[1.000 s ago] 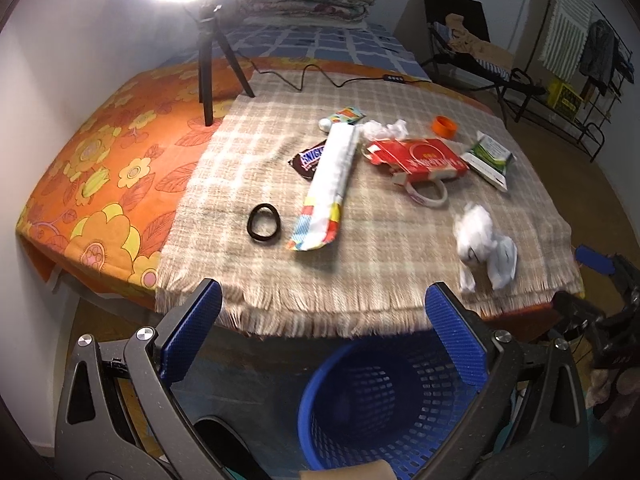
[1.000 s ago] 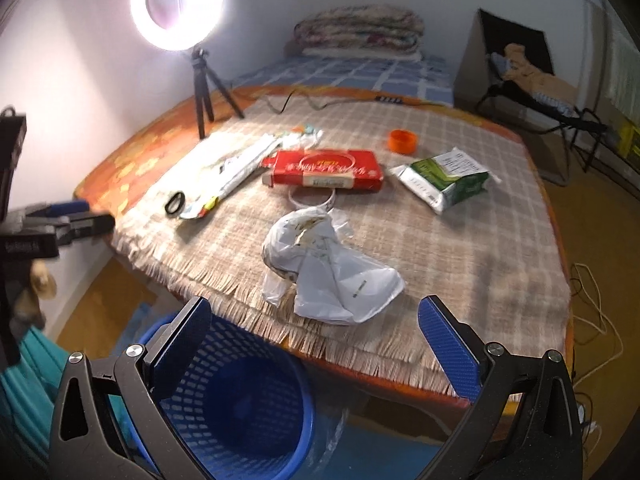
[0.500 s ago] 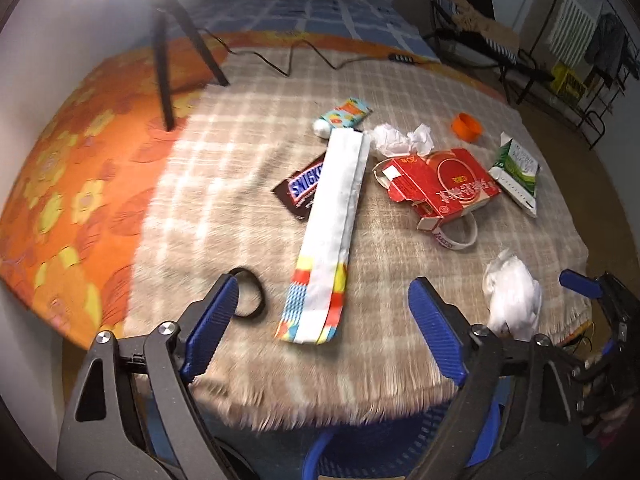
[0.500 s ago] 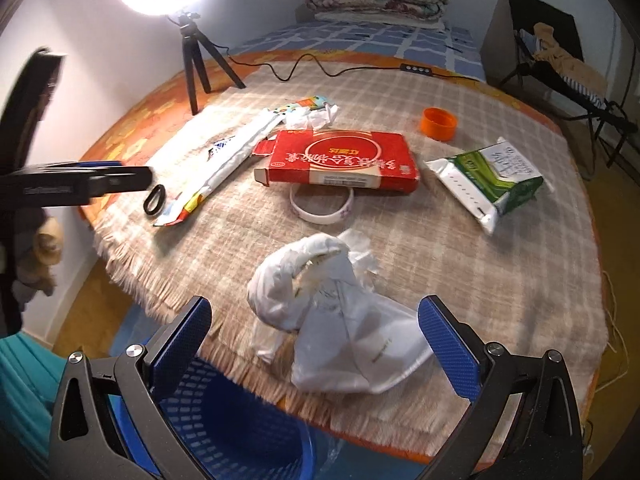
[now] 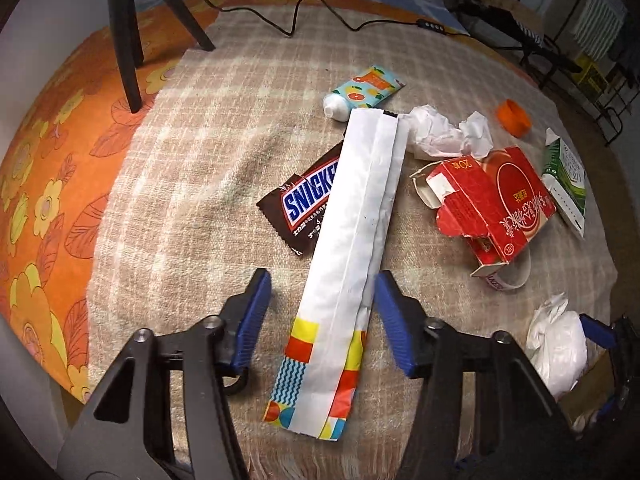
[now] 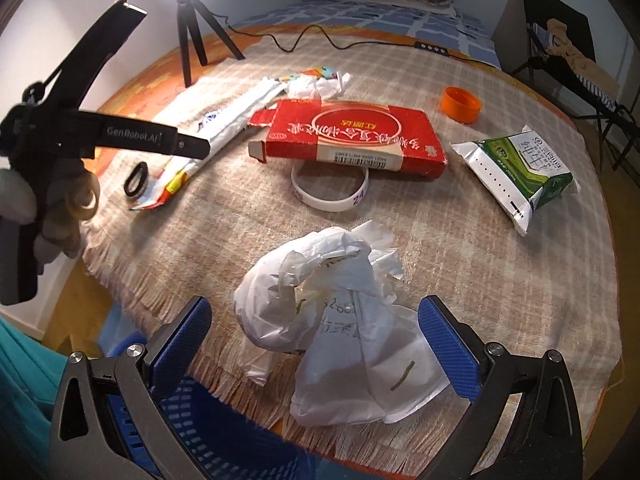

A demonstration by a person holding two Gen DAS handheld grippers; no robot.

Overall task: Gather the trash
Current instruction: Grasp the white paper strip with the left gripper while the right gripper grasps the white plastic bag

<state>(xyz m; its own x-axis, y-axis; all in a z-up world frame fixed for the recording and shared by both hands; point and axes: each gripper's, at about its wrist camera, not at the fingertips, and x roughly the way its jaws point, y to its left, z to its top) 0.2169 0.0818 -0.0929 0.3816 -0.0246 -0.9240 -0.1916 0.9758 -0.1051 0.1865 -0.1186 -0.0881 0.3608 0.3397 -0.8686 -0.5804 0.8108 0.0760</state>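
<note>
**Inspector:** Now, from the left side of the table. What lies there?

**Assistant:** An orange flowered cloth covers the left edge, with a black tripod standing on it. A checked beige blanket covers the rest. A Snickers wrapper lies partly under a long white paper wrapper with a coloured end.

**Inspector:** And the left gripper?

**Assistant:** Its blue fingers stand apart, one on each side of the long wrapper's lower half, not clamped on it. A black ring lies just beside that wrapper's coloured end.

**Inspector:** Middle of the table?

**Assistant:** A small citrus-print tube, crumpled white tissue, then a torn red carton resting on a white wristband.

**Inspector:** Right side?

**Assistant:** An orange cap and a green-and-white packet, well apart from the carton.

**Inspector:** The right gripper?

**Assistant:** Jaws wide apart, flanking a crumpled white plastic bag near the blanket's fringed front edge. Contact cannot be told. A blue mesh basket sits below that edge.
</note>
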